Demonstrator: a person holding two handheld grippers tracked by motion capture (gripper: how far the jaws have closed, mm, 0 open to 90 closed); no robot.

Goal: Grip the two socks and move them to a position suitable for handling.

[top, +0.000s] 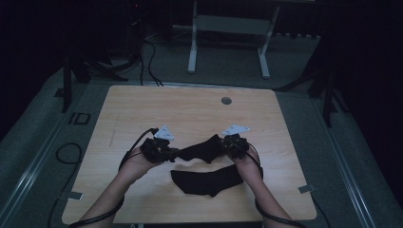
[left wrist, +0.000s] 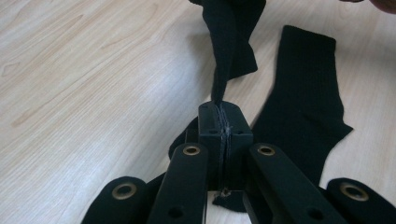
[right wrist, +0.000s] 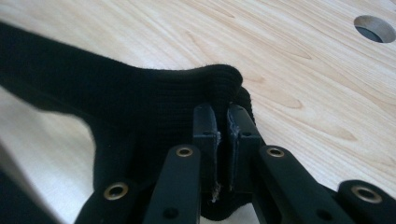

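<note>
left hand-held gripper (top: 172,153) and right hand-held gripper (top: 223,146) each clenched on held sock (top: 199,150), stretching it above bench (top: 142,109); second sock (top: 206,180) flat near front edge, likely awaiting pairing.

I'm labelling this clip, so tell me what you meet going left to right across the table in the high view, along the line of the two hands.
Left hand → left tongs → the black sock stretched between both tongs → right tongs → right hand.
</note>
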